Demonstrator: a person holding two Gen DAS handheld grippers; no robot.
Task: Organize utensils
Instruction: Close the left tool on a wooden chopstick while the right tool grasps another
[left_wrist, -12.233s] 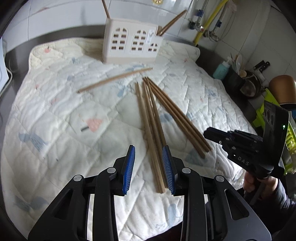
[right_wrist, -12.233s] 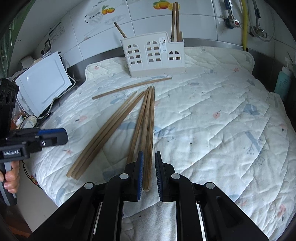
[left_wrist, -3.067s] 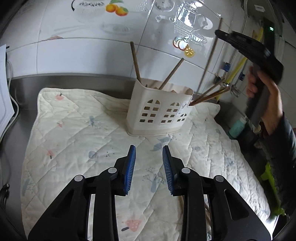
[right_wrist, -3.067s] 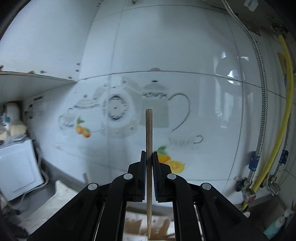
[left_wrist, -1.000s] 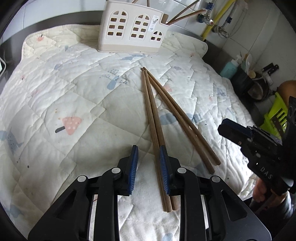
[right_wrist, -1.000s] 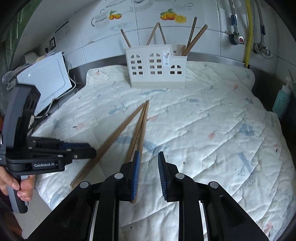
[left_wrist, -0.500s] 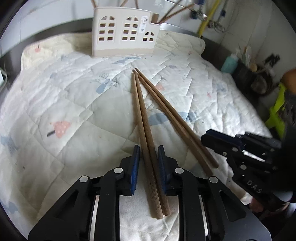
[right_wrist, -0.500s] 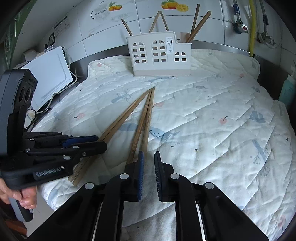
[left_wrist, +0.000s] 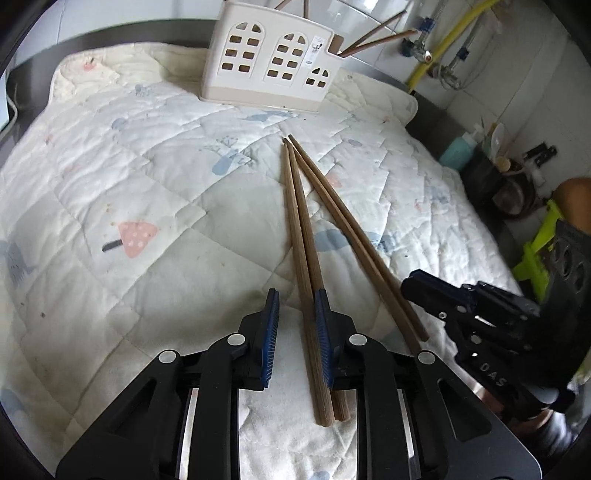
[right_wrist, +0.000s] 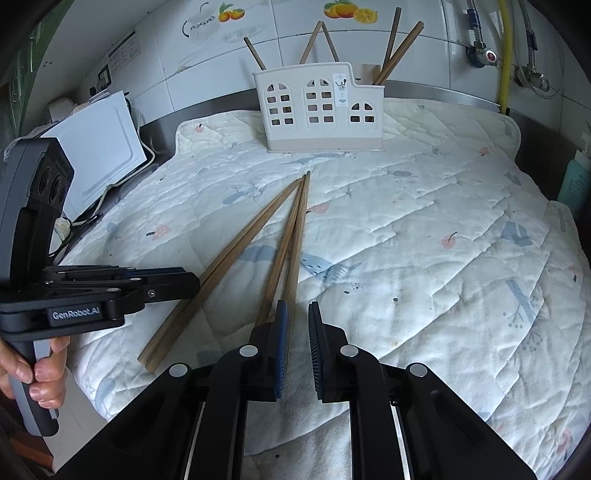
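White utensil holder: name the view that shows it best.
Right wrist view: the white utensil holder appears whole, chopsticks standing in it. Left wrist view shows the holder against the top edge, its chopsticks mostly cropped.

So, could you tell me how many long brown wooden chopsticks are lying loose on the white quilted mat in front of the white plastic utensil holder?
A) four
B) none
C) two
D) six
A: four long brown wooden chopsticks lie on the white quilted mat in two pairs that fan out from near the white plastic utensil holder, which already has other chopsticks standing in it.
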